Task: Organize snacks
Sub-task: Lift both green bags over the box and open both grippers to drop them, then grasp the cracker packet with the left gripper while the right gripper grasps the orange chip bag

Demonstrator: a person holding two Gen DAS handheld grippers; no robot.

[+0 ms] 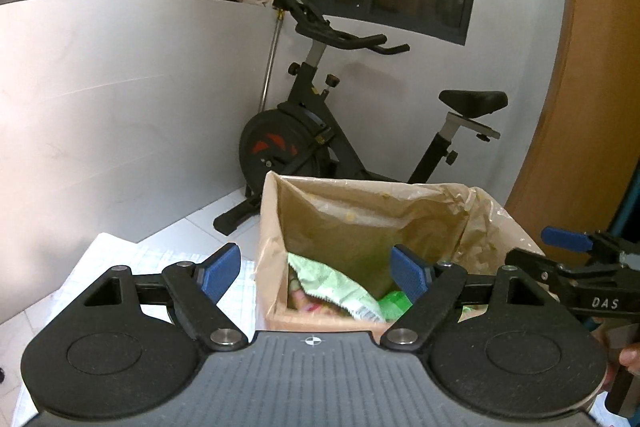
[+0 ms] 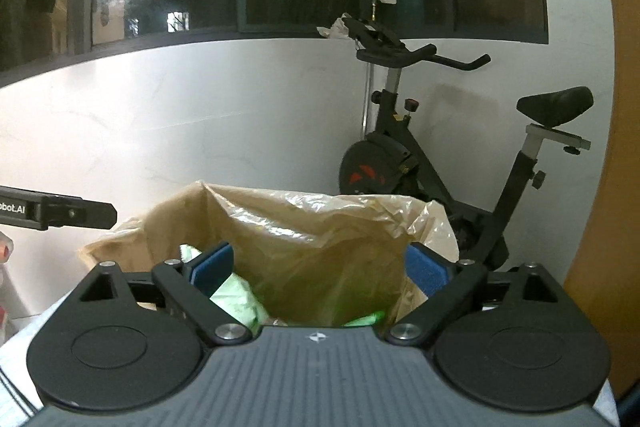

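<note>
Two grippers: both up over the lined box, both w/ jaws wide apart, nothing btwn the pads.
Left gripper (image 1: pixel 316 273): blue pads spread wide, empty; aimed down into the box from its near edge.
Right gripper (image 2: pixel 318 269): jaws spread wide, empty; sits over the box opening. Seen from the left cam it comes in at the right edge, one blue pad (image 1: pixel 566 239) showing above the box's right rim.
Box (image 1: pixel 274 227): open-top carton, lined w/ a thin tan plastic bag (image 1: pixel 360 215) folded over the rim; stands on a white gridded sheet (image 1: pixel 120 259).
Snacks: pale green crinkled packet (image 1: pixel 334 285) lies at the bottom, left-centre; a brighter green packet (image 1: pixel 394 301) just beside it to the right; sth pinkish (image 1: pixel 308 303) under them, too blurred to name.
Hand: fingertips (image 1: pixel 630 359) at far right edge, on the right gripper's handle.
Behind: black exercise bike (image 1: pixel 320 131) against a white wall, dark window above.
</note>
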